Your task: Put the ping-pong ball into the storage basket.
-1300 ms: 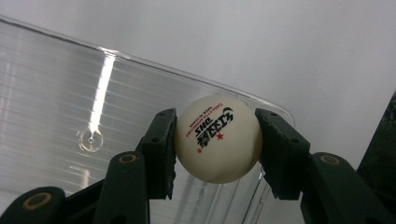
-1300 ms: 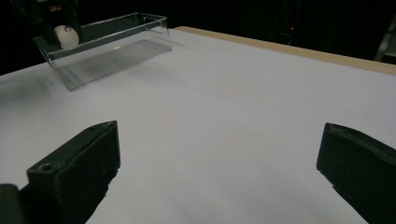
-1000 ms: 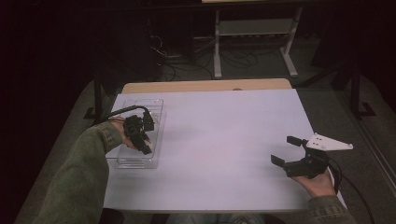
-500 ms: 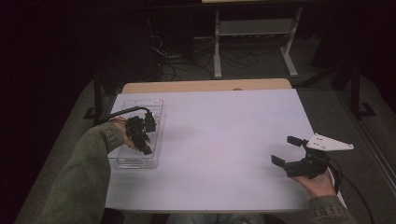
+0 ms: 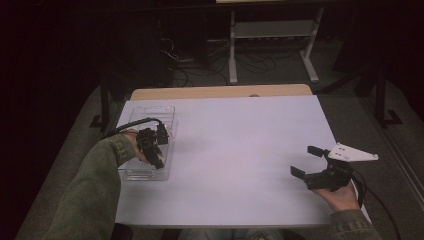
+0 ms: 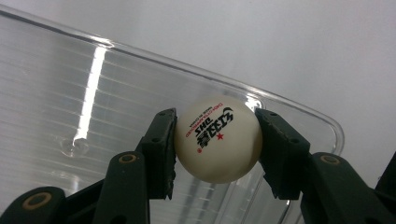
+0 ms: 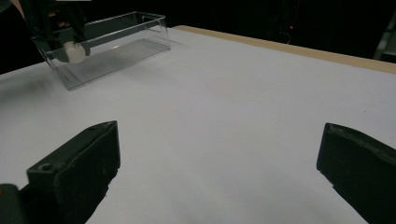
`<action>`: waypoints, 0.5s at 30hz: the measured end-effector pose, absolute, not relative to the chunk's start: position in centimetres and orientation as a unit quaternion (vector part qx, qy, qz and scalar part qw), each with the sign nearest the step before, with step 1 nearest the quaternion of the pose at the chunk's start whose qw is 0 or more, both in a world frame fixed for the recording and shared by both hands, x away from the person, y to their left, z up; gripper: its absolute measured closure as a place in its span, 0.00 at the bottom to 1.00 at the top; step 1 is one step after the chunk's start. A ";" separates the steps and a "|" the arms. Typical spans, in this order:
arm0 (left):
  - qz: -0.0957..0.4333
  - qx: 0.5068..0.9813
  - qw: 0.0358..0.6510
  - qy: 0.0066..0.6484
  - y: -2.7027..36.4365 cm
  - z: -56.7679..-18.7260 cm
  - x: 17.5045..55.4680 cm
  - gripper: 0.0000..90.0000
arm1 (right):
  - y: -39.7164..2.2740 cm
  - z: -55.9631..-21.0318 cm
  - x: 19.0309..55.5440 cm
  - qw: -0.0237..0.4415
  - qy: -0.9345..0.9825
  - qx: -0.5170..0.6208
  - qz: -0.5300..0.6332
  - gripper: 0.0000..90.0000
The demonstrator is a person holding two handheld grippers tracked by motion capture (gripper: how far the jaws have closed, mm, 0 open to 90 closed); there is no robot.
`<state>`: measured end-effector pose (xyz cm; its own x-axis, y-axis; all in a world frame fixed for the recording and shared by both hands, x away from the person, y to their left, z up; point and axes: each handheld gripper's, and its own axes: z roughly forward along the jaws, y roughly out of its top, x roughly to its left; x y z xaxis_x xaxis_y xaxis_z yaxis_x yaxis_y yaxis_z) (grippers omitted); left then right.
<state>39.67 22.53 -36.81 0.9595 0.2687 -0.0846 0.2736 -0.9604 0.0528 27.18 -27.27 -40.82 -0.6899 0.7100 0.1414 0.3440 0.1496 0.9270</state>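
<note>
A white table-tennis ball (image 6: 217, 140) with red and black print sits between the pads of my left gripper (image 5: 157, 161), which is shut on it. The ball is held inside a clear plastic box (image 5: 145, 172), near one of its corners (image 6: 299, 100). I cannot tell whether it touches the box floor. In the right gripper view the ball (image 7: 74, 51) shows through the near end of the box (image 7: 112, 37). My right gripper (image 5: 306, 161) rests low over the table's right side, open, with nothing between its jaws (image 7: 219, 158).
The white tabletop (image 5: 240, 140) lies bare between the two hands. A wooden strip (image 5: 220, 92) runs along its far edge. Beyond it are dark floor, cables and a white stand (image 5: 272, 30).
</note>
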 end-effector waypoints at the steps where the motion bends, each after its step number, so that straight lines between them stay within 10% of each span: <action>1: -0.038 0.989 0.032 0.137 22.5 -36.8 39.7 0.56 | -27.3 -40.8 27.2 0.168 0.739 0.356 0.546 0.00; 15: -0.037 0.988 0.018 0.147 22.4 -37.4 39.9 0.56 | -27.4 -40.8 27.2 0.169 0.738 0.356 0.547 0.00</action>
<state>39.95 22.41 -37.36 0.9538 0.2897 -0.0792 0.2924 -0.9560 0.0251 27.16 -27.35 -40.79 -0.6894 0.7105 0.1411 0.3415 0.1470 0.9283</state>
